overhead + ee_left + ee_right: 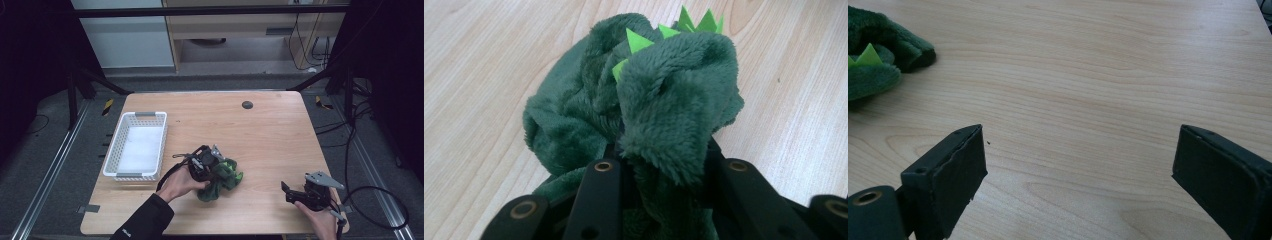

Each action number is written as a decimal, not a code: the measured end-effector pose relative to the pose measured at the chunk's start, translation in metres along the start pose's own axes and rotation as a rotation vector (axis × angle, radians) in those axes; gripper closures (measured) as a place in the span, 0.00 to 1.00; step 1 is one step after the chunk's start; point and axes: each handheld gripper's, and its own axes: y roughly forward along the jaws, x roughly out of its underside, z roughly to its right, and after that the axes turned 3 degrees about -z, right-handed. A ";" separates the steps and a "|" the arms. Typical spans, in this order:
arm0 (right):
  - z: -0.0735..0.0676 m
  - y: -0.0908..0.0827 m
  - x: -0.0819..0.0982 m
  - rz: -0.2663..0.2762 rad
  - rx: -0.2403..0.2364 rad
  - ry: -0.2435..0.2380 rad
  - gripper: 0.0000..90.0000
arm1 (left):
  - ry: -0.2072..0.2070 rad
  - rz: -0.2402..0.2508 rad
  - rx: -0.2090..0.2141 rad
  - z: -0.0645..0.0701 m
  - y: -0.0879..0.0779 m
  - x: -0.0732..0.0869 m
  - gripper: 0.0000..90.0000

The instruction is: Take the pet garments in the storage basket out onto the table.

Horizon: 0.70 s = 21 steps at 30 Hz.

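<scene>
Overhead, the left gripper [216, 161] sits against a dark green plush cloth [223, 177] near the wooden table's [270, 130] front middle, right of a white basket [136, 145]; the right gripper [289, 192] hangs well apart. Left gripper view: jaws pinched together on bunched plush [654, 105]. Right gripper view: jaws spread wide, holding nothing, with the cloth [878, 55] far left.

Bare wood lies open across the far half of the table [260, 125] and between the green plush toy [222, 177] and the right gripper [292, 192]. The white basket [136, 145] blocks the left edge; a small dark disc [247, 104] sits near the far edge.
</scene>
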 end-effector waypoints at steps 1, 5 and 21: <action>0.000 0.000 0.000 0.000 0.000 0.000 0.08 | -0.001 -0.002 0.003 0.000 0.001 0.000 0.79; 0.000 0.000 0.000 0.000 0.000 0.000 0.08 | 0.002 -0.008 0.004 0.001 0.004 0.002 0.73; 0.001 0.001 0.000 -0.001 0.002 -0.003 0.07 | 0.016 0.034 -0.022 0.005 0.001 0.008 0.43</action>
